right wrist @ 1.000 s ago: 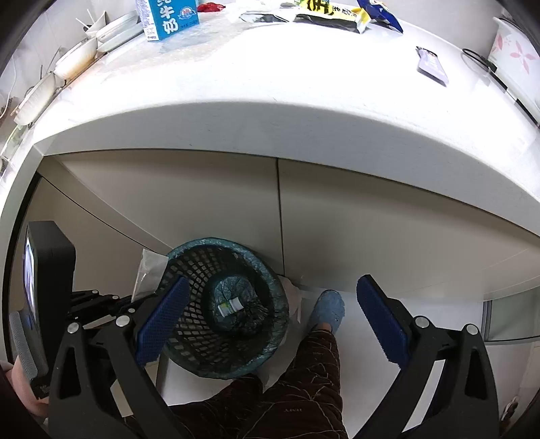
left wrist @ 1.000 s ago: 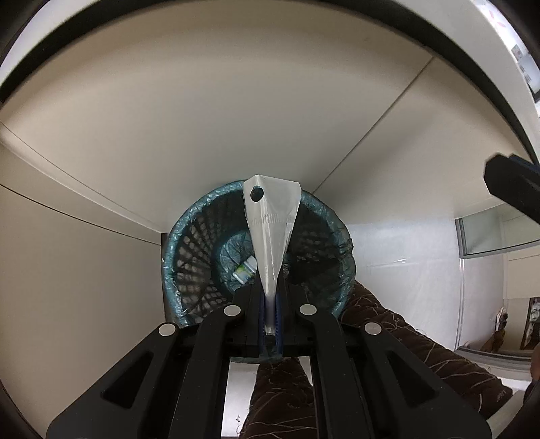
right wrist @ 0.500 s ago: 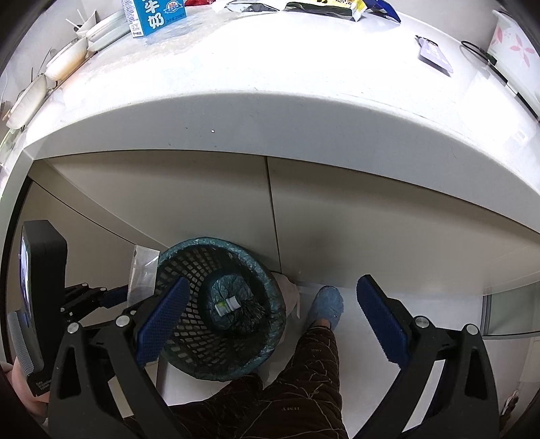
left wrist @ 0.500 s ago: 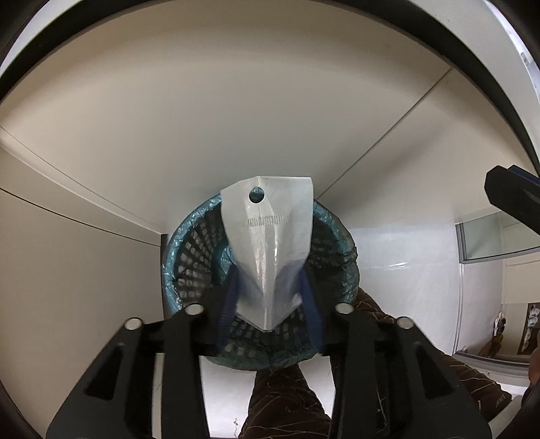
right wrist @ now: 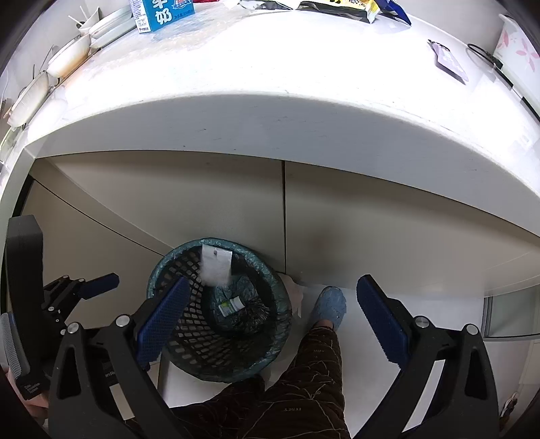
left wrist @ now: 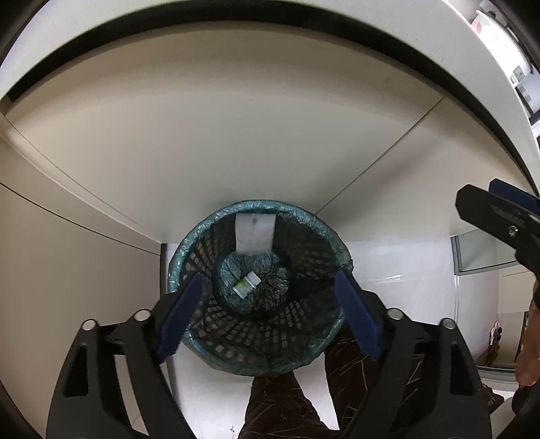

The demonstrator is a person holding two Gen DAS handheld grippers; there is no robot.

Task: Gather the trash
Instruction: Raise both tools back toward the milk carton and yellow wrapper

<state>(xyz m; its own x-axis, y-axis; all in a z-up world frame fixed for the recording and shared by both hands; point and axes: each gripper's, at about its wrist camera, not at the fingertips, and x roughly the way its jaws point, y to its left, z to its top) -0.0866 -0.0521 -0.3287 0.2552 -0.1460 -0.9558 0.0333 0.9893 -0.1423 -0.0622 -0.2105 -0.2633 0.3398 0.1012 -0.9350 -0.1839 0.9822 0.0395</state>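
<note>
My left gripper [left wrist: 266, 317] is opening, empty; one wrapper [left wrist: 253, 233] and one bottle [left wrist: 247, 284] (small) lie in one basket [left wrist: 209, 341]; my right gripper [right wrist: 270, 319] gapes.

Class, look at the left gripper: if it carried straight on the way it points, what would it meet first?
Probably the small bottle on the bottom of the lined waste basket; the left gripper, jaws opening with nothing between them, points into it.

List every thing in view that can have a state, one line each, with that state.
left gripper: jaws opening, nothing between them, above the bin
right gripper: open, empty
clear plastic wrapper: released, inside the bin against its far wall
mesh trash bin: upright on the floor, lined with a teal bag
small bottle: lying on its side at the bin's bottom
milk carton: standing on the counter
</note>
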